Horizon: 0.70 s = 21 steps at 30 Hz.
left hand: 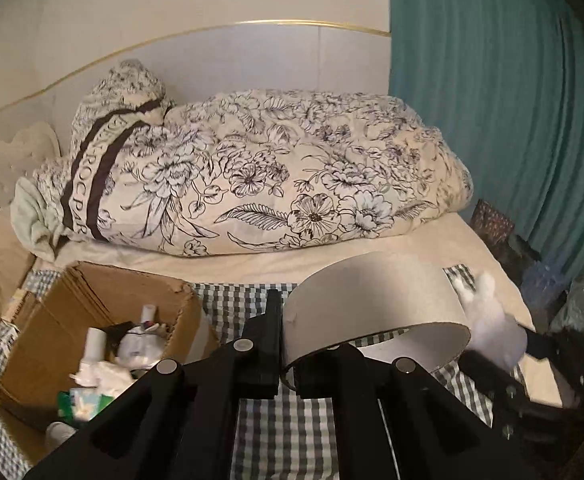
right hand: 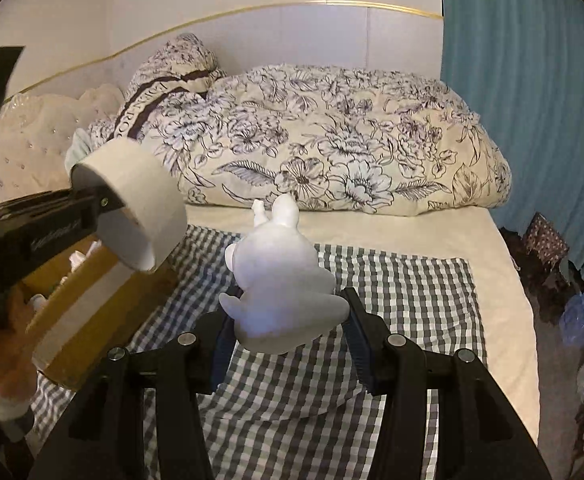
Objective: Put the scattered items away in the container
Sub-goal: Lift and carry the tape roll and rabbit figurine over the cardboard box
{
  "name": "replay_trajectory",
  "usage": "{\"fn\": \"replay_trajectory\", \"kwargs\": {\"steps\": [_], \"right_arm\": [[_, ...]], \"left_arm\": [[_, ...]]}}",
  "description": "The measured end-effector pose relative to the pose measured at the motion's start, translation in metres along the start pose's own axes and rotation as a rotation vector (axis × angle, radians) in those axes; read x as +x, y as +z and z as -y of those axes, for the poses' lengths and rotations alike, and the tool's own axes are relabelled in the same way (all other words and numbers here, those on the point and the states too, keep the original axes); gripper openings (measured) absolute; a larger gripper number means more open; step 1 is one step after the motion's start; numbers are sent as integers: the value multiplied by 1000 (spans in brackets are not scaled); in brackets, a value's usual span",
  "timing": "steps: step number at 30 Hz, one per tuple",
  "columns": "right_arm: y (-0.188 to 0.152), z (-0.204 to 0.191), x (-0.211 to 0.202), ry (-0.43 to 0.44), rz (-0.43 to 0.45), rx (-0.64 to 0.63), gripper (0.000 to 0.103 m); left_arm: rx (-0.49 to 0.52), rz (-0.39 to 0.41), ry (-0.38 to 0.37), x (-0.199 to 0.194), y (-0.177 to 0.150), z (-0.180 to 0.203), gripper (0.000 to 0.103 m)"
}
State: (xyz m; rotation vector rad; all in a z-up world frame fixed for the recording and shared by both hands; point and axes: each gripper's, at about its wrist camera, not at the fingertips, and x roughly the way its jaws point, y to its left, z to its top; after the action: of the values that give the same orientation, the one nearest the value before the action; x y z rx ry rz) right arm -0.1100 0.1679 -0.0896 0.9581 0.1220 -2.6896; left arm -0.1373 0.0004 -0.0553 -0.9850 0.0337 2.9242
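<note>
The left gripper (left hand: pixel 288 364) is pinching the wall of a cardboard ring (left hand: pixel 376 312) between fully closed jaws, holding it in the air just right of the cardboard box (left hand: pixel 44 344), which is sitting on the checked cloth (right hand: pixel 392 304) and already containing assorted small items. The right gripper (right hand: pixel 288 332) is clamping a white rabbit figure (right hand: pixel 280 284) between half-open jaws, clear above the cloth, well short of the flowered quilt (right hand: pixel 332 144).
</note>
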Motion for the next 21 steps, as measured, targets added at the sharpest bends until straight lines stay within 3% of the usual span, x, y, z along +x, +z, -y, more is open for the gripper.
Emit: {"fn": "replay_trajectory", "kwargs": {"steps": [21], "right_arm": [[16,-57,-69,50,110,-37,49]], "left_arm": [[-39,98,69,-101,-15,-48,4]]}}
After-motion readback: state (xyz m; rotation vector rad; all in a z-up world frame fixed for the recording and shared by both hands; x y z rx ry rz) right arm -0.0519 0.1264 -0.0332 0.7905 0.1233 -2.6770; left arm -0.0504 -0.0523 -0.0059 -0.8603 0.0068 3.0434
